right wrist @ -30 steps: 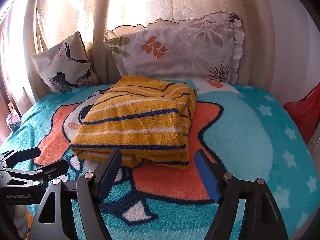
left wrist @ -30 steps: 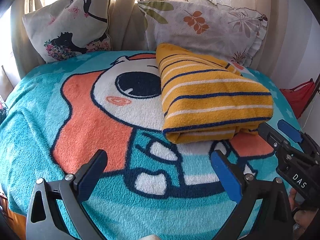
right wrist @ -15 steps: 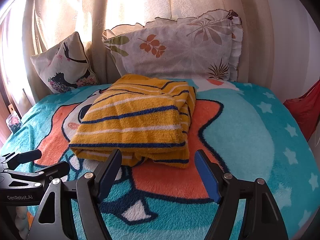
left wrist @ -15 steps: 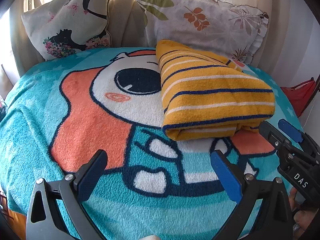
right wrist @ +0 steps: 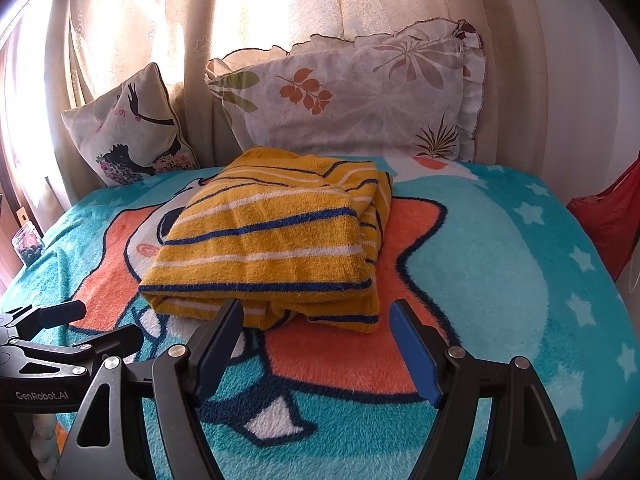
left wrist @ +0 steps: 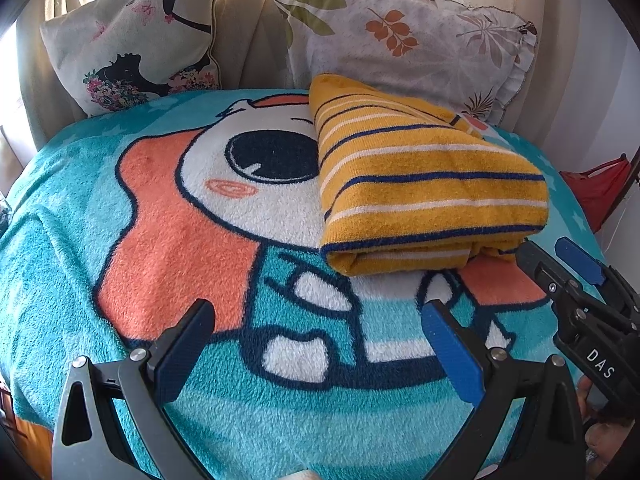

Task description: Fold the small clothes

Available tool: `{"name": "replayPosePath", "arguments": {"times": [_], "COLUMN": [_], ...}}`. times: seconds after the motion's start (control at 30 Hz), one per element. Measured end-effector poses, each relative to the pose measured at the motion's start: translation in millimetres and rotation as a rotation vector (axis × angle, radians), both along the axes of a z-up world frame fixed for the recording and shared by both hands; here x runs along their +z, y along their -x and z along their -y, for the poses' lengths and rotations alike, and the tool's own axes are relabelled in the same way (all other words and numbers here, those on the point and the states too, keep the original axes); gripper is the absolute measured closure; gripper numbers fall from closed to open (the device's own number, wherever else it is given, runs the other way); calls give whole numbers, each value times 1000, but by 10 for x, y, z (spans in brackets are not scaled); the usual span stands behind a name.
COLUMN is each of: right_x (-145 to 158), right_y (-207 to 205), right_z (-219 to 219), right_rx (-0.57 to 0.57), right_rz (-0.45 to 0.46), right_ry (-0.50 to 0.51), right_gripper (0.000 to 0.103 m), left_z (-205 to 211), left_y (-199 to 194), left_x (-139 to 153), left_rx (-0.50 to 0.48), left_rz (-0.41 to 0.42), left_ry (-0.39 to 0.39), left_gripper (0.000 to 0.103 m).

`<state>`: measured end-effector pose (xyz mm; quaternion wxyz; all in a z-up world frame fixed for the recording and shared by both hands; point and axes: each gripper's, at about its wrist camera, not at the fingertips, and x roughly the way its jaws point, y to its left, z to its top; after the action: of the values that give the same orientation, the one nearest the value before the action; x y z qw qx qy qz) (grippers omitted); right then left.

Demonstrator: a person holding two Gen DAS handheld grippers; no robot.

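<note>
Nearest your lenses, you hold two black two-finger grippers with blue pads: your left gripper (left wrist: 316,344) and your right gripper (right wrist: 316,344) each hang with fingers spread wide, gripping nothing, just above the bedding. From the left wrist view, your right gripper shows at the right edge, close to the near corner of the cloth without touching it.

Beyond the fingers lies one folded mustard-yellow terry garment with navy and white stripes (right wrist: 272,244), a thick, roughly rectangular bundle of several layers, its looser edges showing at the near and right sides. It rests flat on one fluffy turquoise fleece blanket printed with an orange-and-white cartoon figure and pale stars (right wrist: 500,288), which covers the whole bed.

Farther back you have two pillows leaning upright: one small square cream cushion with a black silhouette and flowers (right wrist: 132,128), and one larger frilled white pillow with a leaf print (right wrist: 360,100), just behind the garment. Behind them hang sunlit beige curtains (right wrist: 260,4). One red fabric item (right wrist: 608,220) sits off the bed's right side.
</note>
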<state>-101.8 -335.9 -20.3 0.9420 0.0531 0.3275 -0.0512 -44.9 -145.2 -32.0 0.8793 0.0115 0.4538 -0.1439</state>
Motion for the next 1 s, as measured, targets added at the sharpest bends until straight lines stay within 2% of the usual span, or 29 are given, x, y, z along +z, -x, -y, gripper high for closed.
{"name": "replayPosePath", "arguments": {"times": [1.0], "right_x": [-16], "right_y": [-53], "right_z": [-58], "right_rx": [13], "right_rz": [-16], "right_ry": [4], "right_gripper": [22], "left_z": [-6], "left_y": [-36], "left_x": [-65], "left_rx": [-9], "left_rz": [-25], "left_ry": [12], "left_gripper": [0]}}
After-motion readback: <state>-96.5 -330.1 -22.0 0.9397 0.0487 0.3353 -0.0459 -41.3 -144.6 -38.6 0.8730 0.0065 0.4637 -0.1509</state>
